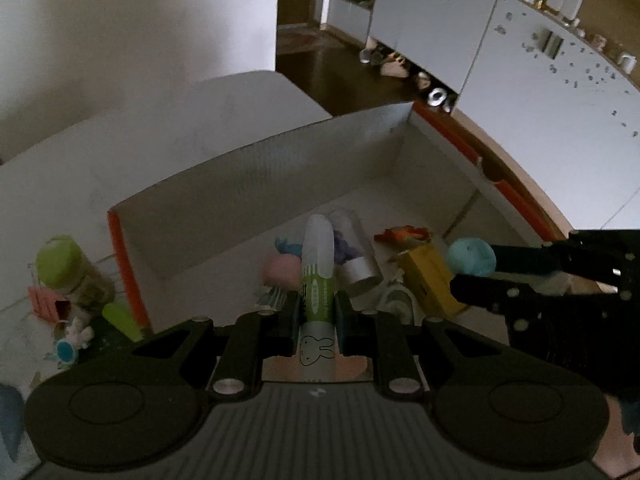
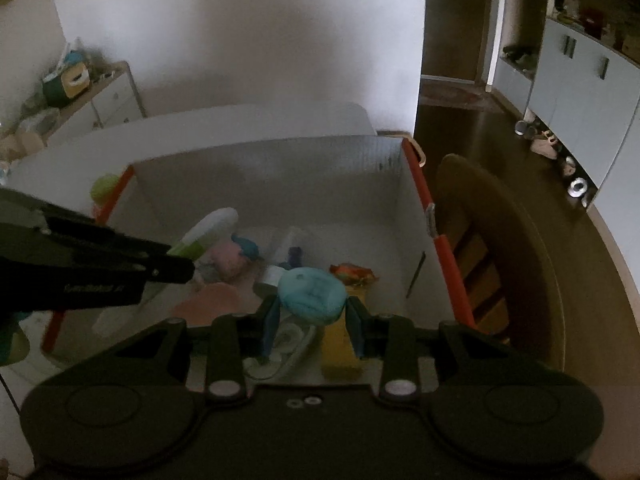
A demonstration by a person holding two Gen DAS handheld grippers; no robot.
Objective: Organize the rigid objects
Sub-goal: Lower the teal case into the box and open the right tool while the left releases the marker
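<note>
Left tongs (image 1: 317, 312) clamping green glue stick (image 1: 316, 268), white cap pointing ahead over box (image 1: 280, 160). Right tongs (image 2: 310, 312) gripping blue round toy (image 2: 311, 295) above box interior. Pink ball (image 1: 280, 272), clear tube (image 1: 354, 256), yellow block (image 1: 430, 280) lying below tongs inside box.

Dim room, plain white wall (image 2: 248, 40) behind. Dark wooden floor (image 1: 340, 68) runs to pale grey cabinets (image 1: 432, 12) with cluttered tops. A small drawer unit (image 2: 108, 100) stands against the wall.
</note>
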